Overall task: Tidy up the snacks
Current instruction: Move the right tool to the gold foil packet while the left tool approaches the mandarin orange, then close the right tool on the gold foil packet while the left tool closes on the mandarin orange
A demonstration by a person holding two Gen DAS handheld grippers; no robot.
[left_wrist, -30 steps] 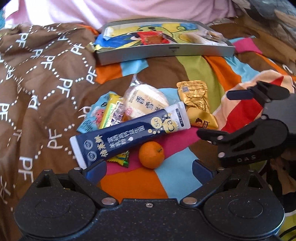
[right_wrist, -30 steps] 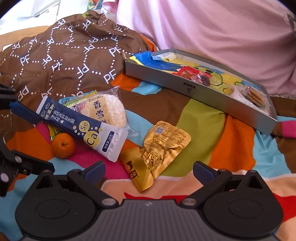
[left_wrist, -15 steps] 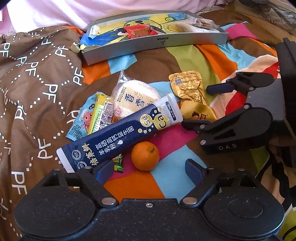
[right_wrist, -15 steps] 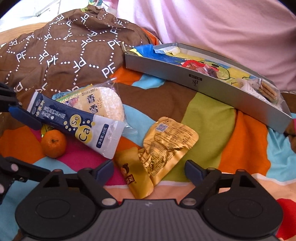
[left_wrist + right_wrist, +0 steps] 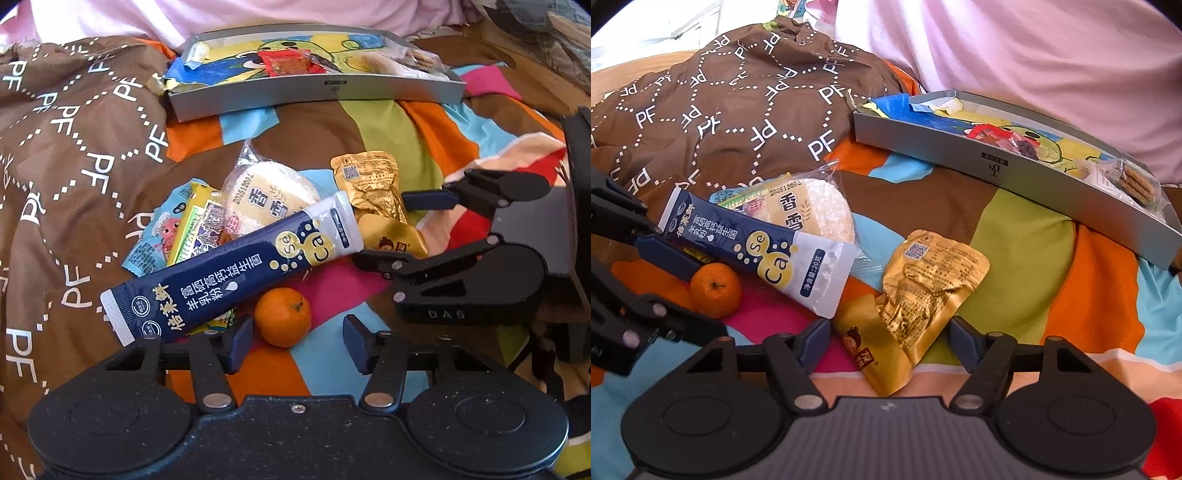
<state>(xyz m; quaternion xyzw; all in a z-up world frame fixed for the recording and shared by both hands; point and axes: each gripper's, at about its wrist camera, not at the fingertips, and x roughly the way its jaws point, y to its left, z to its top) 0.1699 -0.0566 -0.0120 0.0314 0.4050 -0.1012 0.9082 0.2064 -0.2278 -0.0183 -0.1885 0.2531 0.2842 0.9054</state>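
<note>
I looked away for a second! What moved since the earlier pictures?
Both grippers came closer to the snacks. The left gripper now has its open fingers either side of the orange; the right gripper has its open fingers either side of the gold packet. Nothing is grabbed yet. The snacks and the grey tray stayed put.

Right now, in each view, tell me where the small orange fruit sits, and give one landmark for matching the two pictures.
Left wrist view: the small orange fruit sits low in the centre, between the open left claw's fingertips.
Right wrist view: it sits at the left, beside the left claw's finger, left of the open right claw.
Shared landmark: the dark blue sachet, whose edge lies just above the fruit in both.
</note>
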